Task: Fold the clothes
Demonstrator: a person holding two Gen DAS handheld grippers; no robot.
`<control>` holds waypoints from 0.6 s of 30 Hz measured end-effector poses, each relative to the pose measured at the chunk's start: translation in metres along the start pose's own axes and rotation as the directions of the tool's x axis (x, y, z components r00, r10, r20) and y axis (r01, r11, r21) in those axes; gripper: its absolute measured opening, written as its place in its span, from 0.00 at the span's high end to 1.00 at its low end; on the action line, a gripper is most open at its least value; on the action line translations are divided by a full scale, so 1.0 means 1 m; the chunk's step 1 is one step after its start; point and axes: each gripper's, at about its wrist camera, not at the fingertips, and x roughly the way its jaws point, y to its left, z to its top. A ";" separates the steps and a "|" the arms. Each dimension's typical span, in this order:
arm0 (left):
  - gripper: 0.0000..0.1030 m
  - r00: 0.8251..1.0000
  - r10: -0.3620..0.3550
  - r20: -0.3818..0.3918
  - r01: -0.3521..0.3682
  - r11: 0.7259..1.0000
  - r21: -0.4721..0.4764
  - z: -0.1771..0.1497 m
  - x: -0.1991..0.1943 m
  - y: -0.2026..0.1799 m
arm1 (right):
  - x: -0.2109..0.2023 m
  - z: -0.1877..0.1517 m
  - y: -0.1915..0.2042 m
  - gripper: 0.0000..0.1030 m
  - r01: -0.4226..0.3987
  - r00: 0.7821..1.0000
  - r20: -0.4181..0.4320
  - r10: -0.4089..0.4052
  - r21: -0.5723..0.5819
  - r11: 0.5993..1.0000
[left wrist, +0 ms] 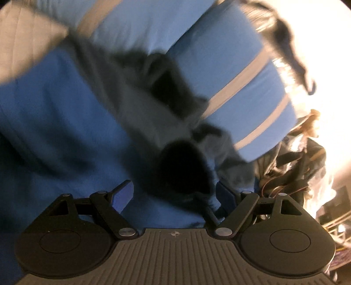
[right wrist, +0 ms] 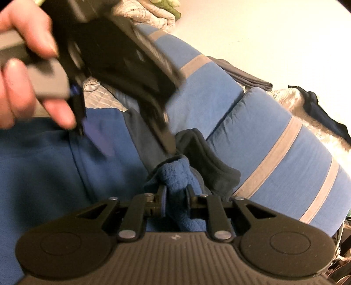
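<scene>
L to R in the right wrist view: a hand (right wrist: pixel 24 72) is gripping the left gripper (right wrist: pixel 122 140) w/ bare fingers (right wrist: pixel 59 114) curling round its grey handle, up and left of the right gripper (right wrist: pixel 175 197). The left gripper is blurring; its jaws are standing wide apart, one blue pad hanging free over the cloth, the other finger reaching down beside the dark cuff (right wrist: pixel 208 157) just ahead of the right gripper. The right gripper is sitting clamped on a bunched fold of the blue fleece garment (right wrist: pixel 177 173), pads pressing in from both sides. To its right, a striped blue sleeve (right wrist: pixel 263 142) w/ grey bands is lying across, running off to the far right. A white quilted cover (right wrist: pixel 151 13) is showing far ahead, top centre.

In the left wrist view, the blue fleece is spreading left of and under the left gripper (left wrist: pixel 175 193), the dark cuff opening (left wrist: pixel 182 168) is sitting right between its spread fingers, not pinched, and the striped sleeve (left wrist: pixel 237 87) is lying ahead-right. Clutter at far right is too washed out to tell.
</scene>
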 end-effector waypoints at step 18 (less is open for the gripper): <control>0.38 0.983 -0.174 -0.052 0.157 0.958 -0.239 0.003 0.043 0.027 | -0.017 -0.003 0.006 0.82 -0.085 0.996 0.008 0.085 -0.029 0.996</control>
